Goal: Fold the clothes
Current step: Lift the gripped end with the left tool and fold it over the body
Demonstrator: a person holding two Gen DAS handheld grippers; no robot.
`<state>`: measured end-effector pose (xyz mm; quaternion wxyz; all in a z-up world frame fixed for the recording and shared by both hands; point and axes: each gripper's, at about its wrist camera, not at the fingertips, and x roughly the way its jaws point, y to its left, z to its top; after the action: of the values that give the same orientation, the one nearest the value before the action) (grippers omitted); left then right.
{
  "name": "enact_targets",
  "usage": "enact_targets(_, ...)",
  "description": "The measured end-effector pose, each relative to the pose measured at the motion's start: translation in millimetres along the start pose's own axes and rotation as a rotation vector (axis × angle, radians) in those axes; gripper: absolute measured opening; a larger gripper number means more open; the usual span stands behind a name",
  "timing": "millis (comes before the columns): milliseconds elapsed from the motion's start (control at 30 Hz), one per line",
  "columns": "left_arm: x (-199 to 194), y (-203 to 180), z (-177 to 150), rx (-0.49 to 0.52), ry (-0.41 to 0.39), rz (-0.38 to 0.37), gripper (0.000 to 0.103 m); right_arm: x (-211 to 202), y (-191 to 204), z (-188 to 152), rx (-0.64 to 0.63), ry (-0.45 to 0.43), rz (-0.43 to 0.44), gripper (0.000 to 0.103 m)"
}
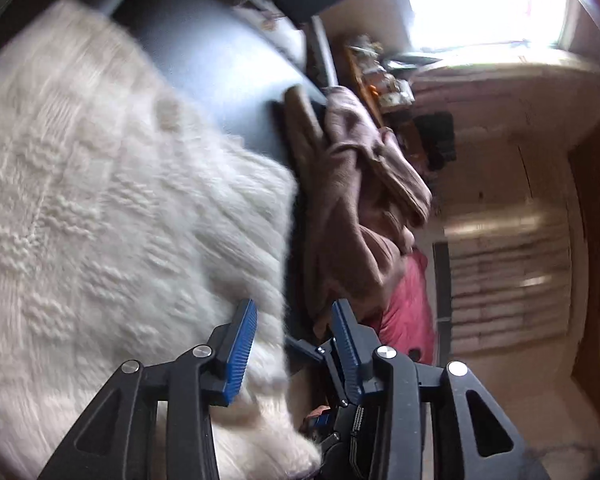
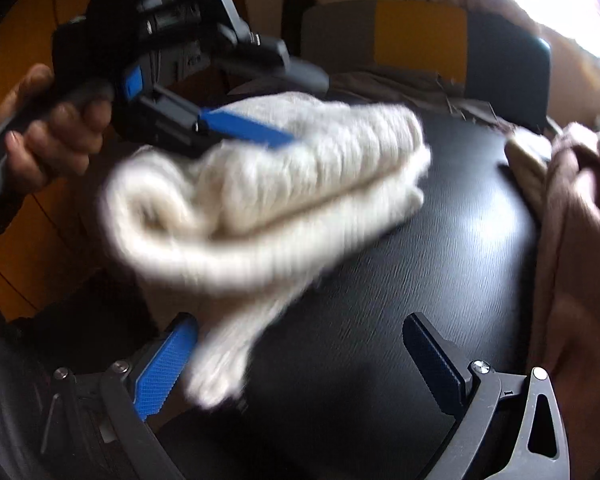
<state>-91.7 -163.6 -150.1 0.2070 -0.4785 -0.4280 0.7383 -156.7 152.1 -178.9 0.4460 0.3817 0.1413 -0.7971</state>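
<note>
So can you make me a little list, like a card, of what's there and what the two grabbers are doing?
main thing: white knitted sweater, folded, blurry
surface: black table
left gripper: open, at the sweater's edge
right gripper: open, holding nothing
also there: brown clothes piled at the table's edge, red cloth beyond them
person: left hand holds the left gripper's handle

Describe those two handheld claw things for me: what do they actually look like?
Each gripper, left and right, is a black plastic frame with cut-out holes and silver round bolts, ending in two flat fingers faced with ribbed blue pads. A bare hand grips the left one's dark handle.
</note>
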Motion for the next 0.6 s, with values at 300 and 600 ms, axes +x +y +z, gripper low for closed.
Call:
enact_targets(300, -123, 12, -6, 0.208, -0.305, 0.307, 0.039, -66, 23, 6, 0.071, -0.079, 0.18, 0.103)
enact_targets(600, -111, 49, -29, 0.309, -0.333, 0.34, 0.039, 5, 18, 60, 0.208, 0.15, 0.514, 0.103)
